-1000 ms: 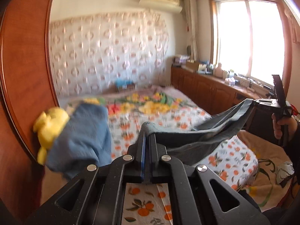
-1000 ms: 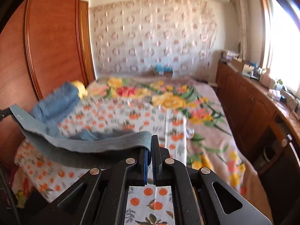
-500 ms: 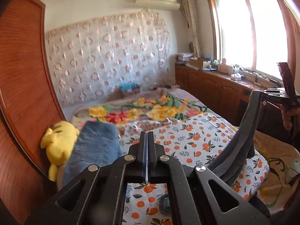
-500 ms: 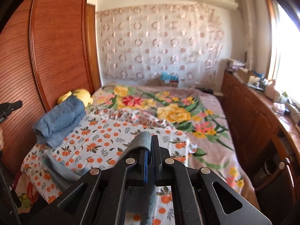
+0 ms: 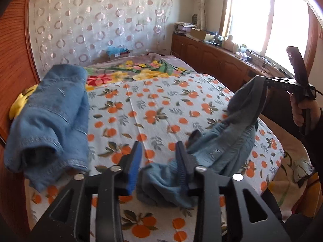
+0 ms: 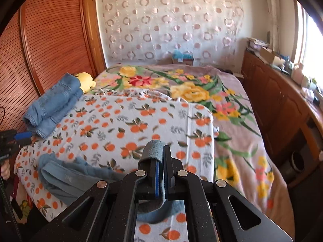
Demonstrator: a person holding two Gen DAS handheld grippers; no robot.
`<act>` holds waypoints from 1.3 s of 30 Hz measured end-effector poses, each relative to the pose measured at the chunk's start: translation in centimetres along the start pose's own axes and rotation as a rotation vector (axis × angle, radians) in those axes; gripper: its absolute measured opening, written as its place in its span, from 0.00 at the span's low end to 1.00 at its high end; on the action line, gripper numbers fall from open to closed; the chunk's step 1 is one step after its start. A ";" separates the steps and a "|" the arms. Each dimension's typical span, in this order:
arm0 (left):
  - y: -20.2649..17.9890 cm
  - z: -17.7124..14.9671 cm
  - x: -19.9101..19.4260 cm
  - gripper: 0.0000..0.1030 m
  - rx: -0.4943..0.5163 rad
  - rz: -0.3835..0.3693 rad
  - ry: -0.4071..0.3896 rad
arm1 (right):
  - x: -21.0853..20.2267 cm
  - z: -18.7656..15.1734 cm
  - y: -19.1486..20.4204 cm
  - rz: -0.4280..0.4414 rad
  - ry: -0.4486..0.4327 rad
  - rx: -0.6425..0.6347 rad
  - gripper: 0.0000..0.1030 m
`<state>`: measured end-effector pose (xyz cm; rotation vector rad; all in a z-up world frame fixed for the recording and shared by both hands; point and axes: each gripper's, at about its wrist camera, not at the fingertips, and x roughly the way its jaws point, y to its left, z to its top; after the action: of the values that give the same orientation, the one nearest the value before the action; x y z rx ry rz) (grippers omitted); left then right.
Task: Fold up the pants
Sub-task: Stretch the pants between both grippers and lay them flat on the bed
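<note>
The left gripper [image 5: 158, 157] has just been opening, empty above the crumpled grey-blue pants [image 5: 222, 147], while the right gripper [image 6: 160, 157] clamps their waistband, so regrasping likely comes next.

Folded jeans [image 5: 50, 117], yellow plush [image 6: 85, 80]

Home bedroom: bed [image 6: 238, 121] with floral blanket fills frame centre; wooden wardrobe [image 6: 50, 40] at left; patterned curtain [image 6: 171, 20] behind; cluttered cabinets [image 5: 218, 60] under window [image 5: 270, 16], right.

Left tool [image 5: 158, 154] just opening, empty; right tool [image 6: 161, 157] clamped.
</note>
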<state>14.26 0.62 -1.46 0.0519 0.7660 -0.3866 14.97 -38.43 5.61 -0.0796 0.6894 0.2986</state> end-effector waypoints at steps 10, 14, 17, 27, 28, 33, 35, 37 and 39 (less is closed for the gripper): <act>-4.2 -2.6 0.9 0.47 0.038 -0.067 0.058 | 0.0 -1.2 0.8 0.001 0.014 0.011 0.03; -4.7 -2.8 2.8 0.45 0.057 -0.046 0.098 | 0.5 -1.7 0.9 0.007 0.022 0.010 0.03; -4.5 -2.8 4.2 0.21 0.063 -0.030 0.126 | 0.5 -1.8 0.8 0.007 0.023 0.006 0.03; -3.6 -1.2 0.3 0.03 0.048 -0.019 0.016 | -1.7 -2.0 0.0 0.015 -0.016 0.027 0.03; -3.6 -0.6 -0.6 0.03 0.048 -0.015 -0.007 | -2.4 -1.9 -0.1 0.032 -0.027 0.034 0.03; -2.5 5.1 -4.3 0.02 0.098 0.051 -0.120 | -4.2 0.5 -0.2 0.052 -0.081 0.036 0.03; -1.7 7.6 -4.6 0.02 0.113 0.081 -0.145 | -4.1 2.5 -0.3 0.045 -0.102 0.029 0.03; -0.7 10.5 -4.6 0.02 0.130 0.137 -0.175 | -3.6 4.7 -0.3 0.021 -0.123 0.016 0.03; 0.8 13.3 -4.6 0.02 0.122 0.176 -0.200 | -3.2 7.0 -0.2 -0.004 -0.160 0.019 0.03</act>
<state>20.39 0.37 11.24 0.1909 0.5347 -0.2660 16.97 -38.20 13.01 -0.0388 0.5332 0.2914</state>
